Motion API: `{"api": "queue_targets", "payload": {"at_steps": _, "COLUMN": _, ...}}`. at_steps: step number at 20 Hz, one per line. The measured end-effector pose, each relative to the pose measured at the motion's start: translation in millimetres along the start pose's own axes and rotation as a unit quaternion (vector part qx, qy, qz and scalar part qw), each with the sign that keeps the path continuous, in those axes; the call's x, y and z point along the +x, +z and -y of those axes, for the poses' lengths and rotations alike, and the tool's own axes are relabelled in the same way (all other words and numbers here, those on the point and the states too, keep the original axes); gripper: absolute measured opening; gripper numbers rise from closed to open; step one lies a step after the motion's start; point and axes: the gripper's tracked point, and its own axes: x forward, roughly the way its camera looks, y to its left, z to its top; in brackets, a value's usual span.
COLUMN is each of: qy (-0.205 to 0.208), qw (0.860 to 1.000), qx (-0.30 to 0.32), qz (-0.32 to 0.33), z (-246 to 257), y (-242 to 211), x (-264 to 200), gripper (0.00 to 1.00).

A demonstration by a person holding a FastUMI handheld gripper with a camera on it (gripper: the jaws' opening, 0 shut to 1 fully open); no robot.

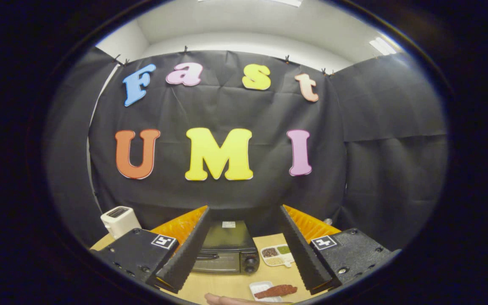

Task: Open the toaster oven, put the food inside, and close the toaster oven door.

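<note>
A black toaster oven stands on the wooden table, seen between my fingers and below them, with its door shut and its knobs at the right side. In front of it, nearer to me, a small white tray holds a reddish-brown piece of food. My gripper is held high above the table, open wide, with nothing between its fingers. The left finger overlaps the oven's left side.
A white divided plate with several portions of food lies to the right of the oven. A white pop-up toaster stands at the table's far left. A person's hand rests at the table's near edge. The black cloth wall hangs close behind.
</note>
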Motion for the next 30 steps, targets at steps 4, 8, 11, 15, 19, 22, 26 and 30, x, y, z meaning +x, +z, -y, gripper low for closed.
{"api": "queue_targets", "payload": {"at_steps": 4, "qy": 0.047, "qw": 0.997, "qx": -0.009, "qz": -0.055, "z": -44, "y": -49, "x": 59, "gripper": 1.0}}
{"api": "queue_targets", "payload": {"at_steps": 8, "qy": 0.071, "qw": 0.989, "qx": -0.017, "qz": -0.128, "z": -83, "y": -110, "x": 103, "gripper": 1.0}}
{"api": "queue_targets", "payload": {"at_steps": 11, "qy": 0.085, "qw": 0.978, "qx": -0.005, "qz": -0.19, "z": -104, "y": -156, "x": 114, "gripper": 1.0}}
{"api": "queue_targets", "payload": {"at_steps": 15, "qy": 0.082, "qw": 0.974, "qx": -0.008, "qz": -0.21, "z": -115, "y": -179, "x": 118, "gripper": 1.0}}
{"api": "queue_targets", "payload": {"at_steps": 19, "qy": 0.07, "qw": 0.976, "qx": -0.043, "qz": -0.2, "z": -115, "y": -183, "x": 106, "gripper": 1.0}}
{"api": "queue_targets", "payload": {"at_steps": 22, "qy": 0.069, "qw": 0.977, "qx": -0.036, "qz": -0.2, "z": -112, "y": -189, "x": 92, "gripper": 1.0}}
{"api": "queue_targets", "payload": {"at_steps": 26, "qy": 0.066, "qw": 0.978, "qx": -0.046, "qz": -0.191, "z": -111, "y": -193, "x": 76, "gripper": 1.0}}
{"api": "queue_targets", "payload": {"at_steps": 30, "qy": 0.059, "qw": 0.978, "qx": -0.034, "qz": -0.199, "z": -103, "y": -210, "x": 38, "gripper": 1.0}}
